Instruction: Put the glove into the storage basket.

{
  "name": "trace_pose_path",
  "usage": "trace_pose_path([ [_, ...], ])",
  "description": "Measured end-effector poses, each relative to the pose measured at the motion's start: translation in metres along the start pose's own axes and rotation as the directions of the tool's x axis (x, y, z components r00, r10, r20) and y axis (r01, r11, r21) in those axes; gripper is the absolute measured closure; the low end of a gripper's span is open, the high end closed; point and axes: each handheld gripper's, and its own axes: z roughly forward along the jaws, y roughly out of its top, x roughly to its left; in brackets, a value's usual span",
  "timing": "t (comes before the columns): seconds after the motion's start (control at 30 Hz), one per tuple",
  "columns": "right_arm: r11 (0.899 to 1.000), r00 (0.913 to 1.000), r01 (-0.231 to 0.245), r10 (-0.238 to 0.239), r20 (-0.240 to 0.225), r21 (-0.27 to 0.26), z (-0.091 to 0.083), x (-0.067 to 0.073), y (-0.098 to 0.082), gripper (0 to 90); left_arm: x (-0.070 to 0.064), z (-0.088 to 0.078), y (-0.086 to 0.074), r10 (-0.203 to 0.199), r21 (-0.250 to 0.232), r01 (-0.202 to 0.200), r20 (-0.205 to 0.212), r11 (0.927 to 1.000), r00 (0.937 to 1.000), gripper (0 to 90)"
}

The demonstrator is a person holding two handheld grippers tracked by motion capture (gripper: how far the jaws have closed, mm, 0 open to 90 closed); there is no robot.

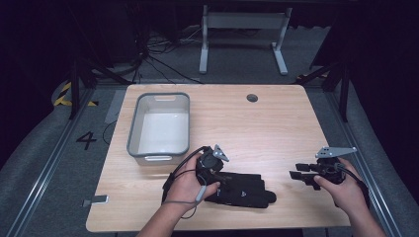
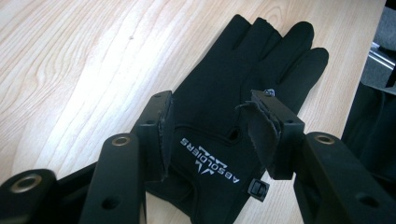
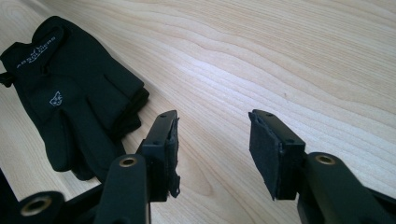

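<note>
My left jaws stand spread over the glove (image 2: 233, 107), one pad on each side of its cuff end, where the white lettering reads across the back; neither pad presses on the fabric, and I cannot tell whether the tips rest on it or hang just above. The left gripper (image 2: 212, 133) looks along the glove toward its fingertips, which point away from me in that view. My right jaws are spread wide too, with bare wood between the pads and nothing held. The right gripper (image 3: 212, 147) sits low over the table (image 3: 280, 56), and the glove lies off to the left of its view, fingers toward me, apart from the nearer pad. From the high view the glove (image 1: 242, 190) lies flat near the front edge of the table (image 1: 267, 123), its length running left to right, the cuff under my left hand (image 1: 185, 185) and the fingers toward the right. My left gripper (image 1: 210, 165) is over that cuff end. My right hand (image 1: 346, 190) holds the right gripper (image 1: 299, 175) level, jaws pointing left at the glove's fingertips with a stretch of wood between them. Beyond my left hand, toward the table's far left, stands a grey bin (image 1: 133, 133), close to the left gripper but not touching it.
</note>
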Motion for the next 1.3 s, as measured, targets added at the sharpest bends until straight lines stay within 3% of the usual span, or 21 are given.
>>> trace_pose_path([
  [0.47,1.000,0.9998,-0.009,0.009,0.017,0.005,-0.001,-0.011,-0.008,51.6,-0.011,0.023,0.010,0.061,0.055,-0.064,0.059,0.9964,0.9964,51.5],
  [0.67,1.000,0.9999,-0.006,0.006,-0.008,0.005,0.002,-0.014,-0.010,50.0,-0.016,0.032,0.010,0.064,0.022,-0.069,0.168,0.9974,0.9837,51.8],
  [0.97,1.000,0.9994,-0.006,0.006,-0.034,0.008,0.005,-0.013,-0.011,49.0,-0.012,0.058,0.009,0.073,0.086,-0.086,0.148,0.9925,0.9863,42.1],
  [1.3,1.000,0.9991,-0.023,0.023,-0.036,0.009,0.006,-0.012,-0.012,48.9,-0.018,0.065,0.007,0.105,0.107,-0.114,0.089,0.9876,0.9905,41.1],
])
